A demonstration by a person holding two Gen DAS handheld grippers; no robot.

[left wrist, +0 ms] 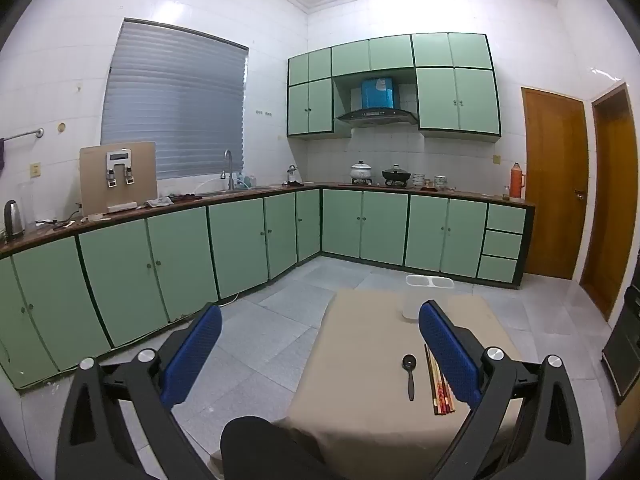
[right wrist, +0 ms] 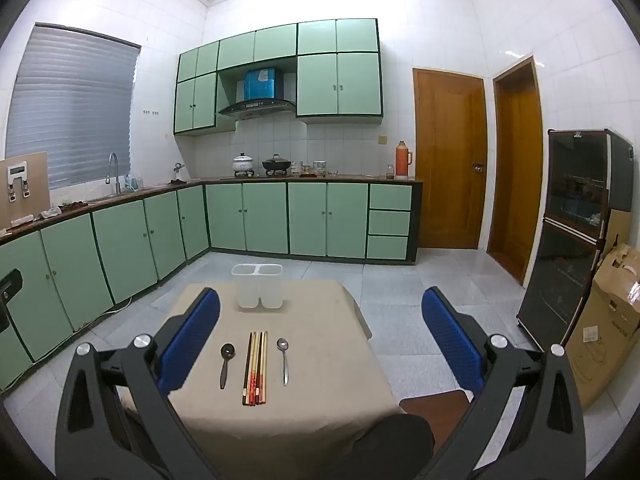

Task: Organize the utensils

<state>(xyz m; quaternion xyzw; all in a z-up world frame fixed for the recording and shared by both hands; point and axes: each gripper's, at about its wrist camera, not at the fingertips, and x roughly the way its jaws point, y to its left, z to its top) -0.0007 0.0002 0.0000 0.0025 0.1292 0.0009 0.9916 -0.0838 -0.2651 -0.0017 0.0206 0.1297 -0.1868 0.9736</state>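
Note:
On a small table with a beige cloth [right wrist: 312, 360] lie a black spoon [right wrist: 225, 364], a bundle of chopsticks [right wrist: 255, 368] and a metal spoon [right wrist: 284, 360], side by side. Behind them stands a white two-compartment utensil holder [right wrist: 258, 286], upright. My right gripper [right wrist: 320, 344] hovers open above the near part of the table with nothing between its blue pads. My left gripper [left wrist: 320, 360] is also open, held left of the table over its edge; there I see the black spoon [left wrist: 410, 372], the chopsticks [left wrist: 440, 388] and the holder [left wrist: 416, 296]. The metal spoon is hidden behind its right finger.
Green cabinets [right wrist: 120, 240] with a dark countertop run along the left and back walls. Grey tiled floor [right wrist: 400, 292] surrounds the table. A dark glass-front cabinet [right wrist: 576, 232] and a cardboard box [right wrist: 608, 328] stand at the right. A dark-clad knee [right wrist: 392, 440] shows below the table's near edge.

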